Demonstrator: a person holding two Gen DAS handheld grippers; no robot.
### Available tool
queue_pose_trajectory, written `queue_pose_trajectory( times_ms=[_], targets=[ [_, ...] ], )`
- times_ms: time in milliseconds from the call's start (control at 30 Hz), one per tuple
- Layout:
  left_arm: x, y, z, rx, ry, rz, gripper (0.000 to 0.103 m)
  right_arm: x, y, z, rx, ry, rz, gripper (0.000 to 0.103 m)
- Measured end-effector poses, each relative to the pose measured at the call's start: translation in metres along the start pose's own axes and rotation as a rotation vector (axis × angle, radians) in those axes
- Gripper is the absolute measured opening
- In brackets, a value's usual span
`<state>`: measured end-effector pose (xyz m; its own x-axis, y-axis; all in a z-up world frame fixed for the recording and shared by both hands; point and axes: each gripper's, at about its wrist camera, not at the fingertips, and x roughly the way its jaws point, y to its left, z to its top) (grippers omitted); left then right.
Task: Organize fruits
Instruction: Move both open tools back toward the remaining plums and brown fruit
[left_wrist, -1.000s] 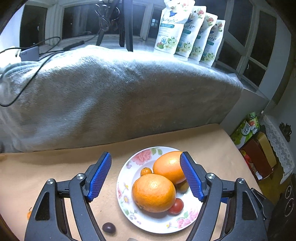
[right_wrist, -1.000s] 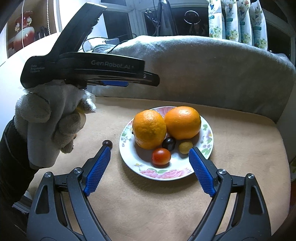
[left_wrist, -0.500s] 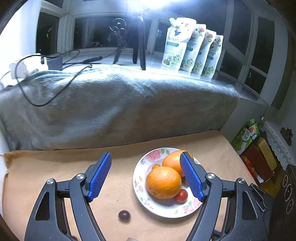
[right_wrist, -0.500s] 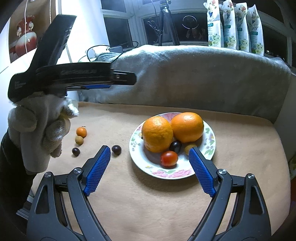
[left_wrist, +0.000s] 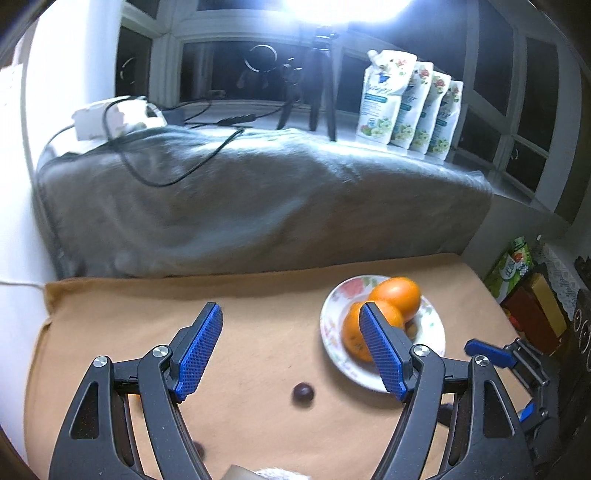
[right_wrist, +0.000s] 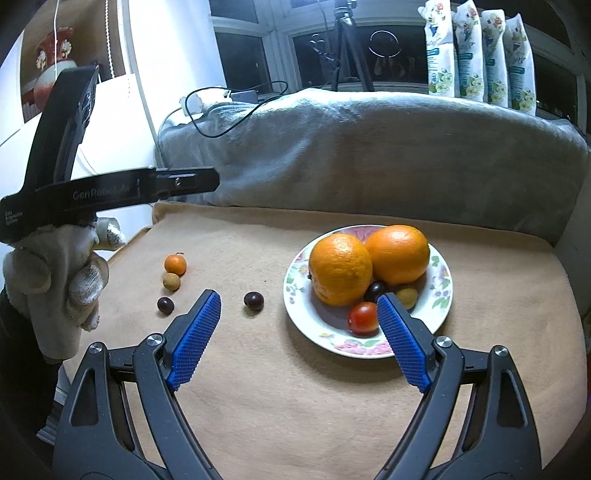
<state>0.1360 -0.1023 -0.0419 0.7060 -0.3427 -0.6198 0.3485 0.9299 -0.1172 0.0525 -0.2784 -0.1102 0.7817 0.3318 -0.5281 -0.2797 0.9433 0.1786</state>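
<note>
Your right claw (right_wrist: 299, 339) has black arms and blue, fine-dotted pads. Behind its right pad sits a white plate (right_wrist: 441, 295) with a pink-and-green floral rim, holding two orange oranges (right_wrist: 340, 273), a red tomato (right_wrist: 364, 318), a dark purple fruit (right_wrist: 375, 291) and a yellowish one (right_wrist: 407, 296). Beyond its left pad, on the tan surface (right_wrist: 295, 398), lie two dark purple fruits (right_wrist: 253, 301), a beige-brown one (right_wrist: 171, 281) and a small orange one (right_wrist: 175, 264). Your left claw (left_wrist: 291, 347) shows the same black and blue, held in a whitish knit glove (right_wrist: 55, 280). Behind lies a grey blanket (right_wrist: 369, 147) and white pouches (right_wrist: 480, 55) with green-and-white flower prints.
</note>
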Motion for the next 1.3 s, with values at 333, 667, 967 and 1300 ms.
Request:
queue_pose_trajectory(
  times_ms=[333, 667, 967, 1300],
  targets=[
    [-0.013, 0.053, -0.032, -0.073, 0.015, 0.075, 0.077, 0.01, 0.023, -0.001, -0.045, 0.019, 0.036, 0.089],
    [-0.018, 0.107, -0.068, -0.153, 0.062, 0.131, 0.076, 0.028, 0.049, -0.003, -0.076, 0.052, 0.114, 0.089],
    [-0.014, 0.132, -0.093, -0.213, 0.104, 0.123, 0.063, 0.046, 0.071, -0.007, -0.126, 0.082, 0.144, 0.089],
    [0.001, 0.132, -0.106, -0.253, 0.16, 0.068, 0.05, 0.07, 0.07, -0.008, -0.121, 0.132, 0.137, 0.088]
  ],
)
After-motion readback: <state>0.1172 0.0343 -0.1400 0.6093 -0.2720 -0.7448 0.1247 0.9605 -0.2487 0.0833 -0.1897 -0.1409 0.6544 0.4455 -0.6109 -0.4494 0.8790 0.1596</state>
